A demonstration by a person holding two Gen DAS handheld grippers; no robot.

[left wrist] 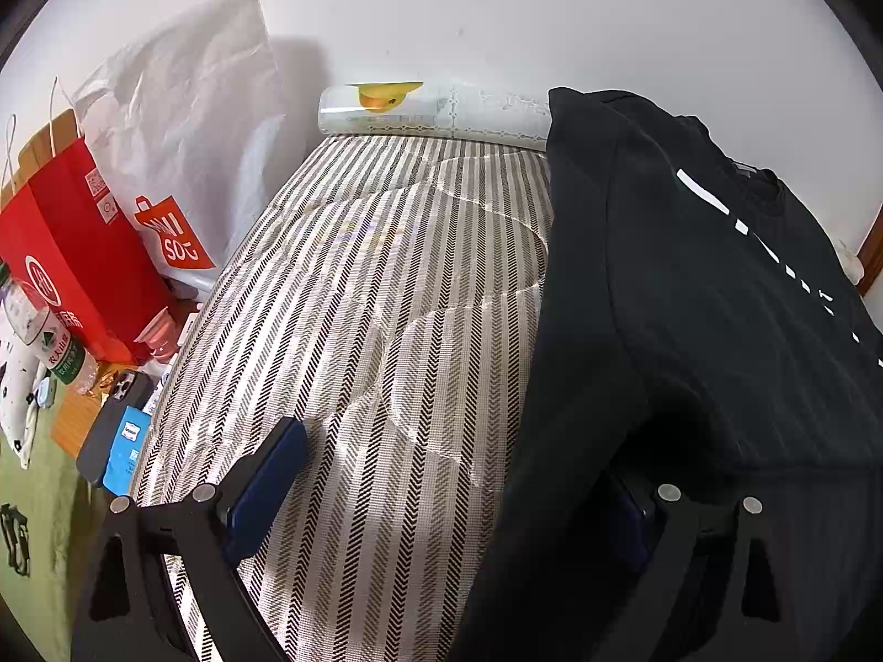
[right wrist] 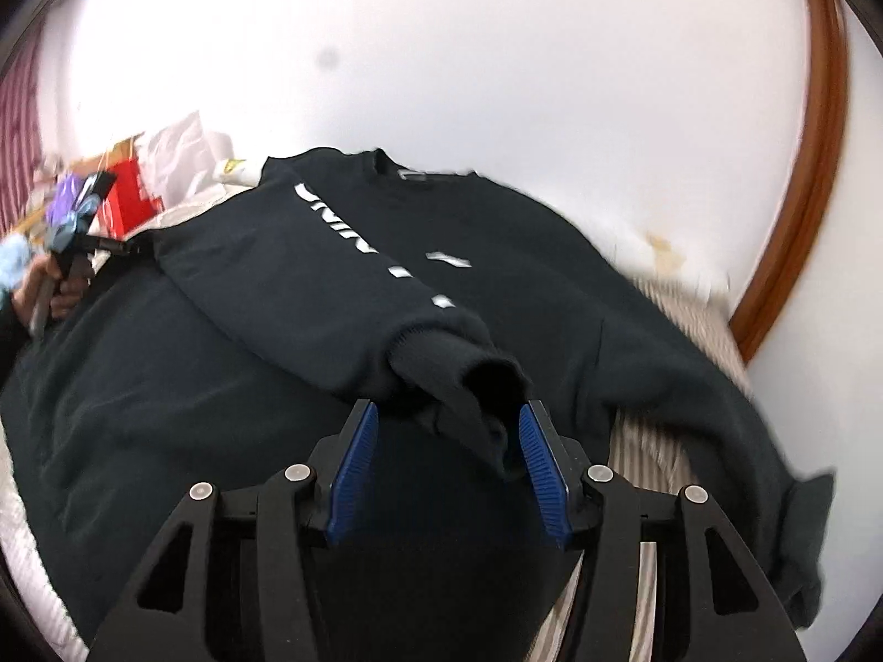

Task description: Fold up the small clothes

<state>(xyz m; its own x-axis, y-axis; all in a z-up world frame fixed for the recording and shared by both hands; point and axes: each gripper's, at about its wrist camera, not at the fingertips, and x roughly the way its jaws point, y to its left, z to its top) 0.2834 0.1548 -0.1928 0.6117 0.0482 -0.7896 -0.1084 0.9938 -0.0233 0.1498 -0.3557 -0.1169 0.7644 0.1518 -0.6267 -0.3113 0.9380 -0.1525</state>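
A black sweatshirt (left wrist: 717,331) lies spread on a striped mattress (left wrist: 358,303). In the right wrist view its sleeve with white letters (right wrist: 353,254) is folded across the body (right wrist: 165,414). The sleeve's cuff (right wrist: 469,380) rests between the tips of my right gripper (right wrist: 448,441). The blue pads (right wrist: 353,474) stand apart and do not squeeze it. My left gripper (left wrist: 447,496) is open wide at the sweatshirt's left edge. Its left finger (left wrist: 265,491) is over bare mattress, while its right finger (left wrist: 634,524) is half hidden by black cloth.
Left of the mattress stand a red paper bag (left wrist: 72,254), a white plastic bag (left wrist: 187,127), a phone (left wrist: 113,419) and a bottle (left wrist: 55,342). A rolled sheet with a yellow duck (left wrist: 430,110) lies against the white wall. A wooden frame (right wrist: 800,193) curves at the right.
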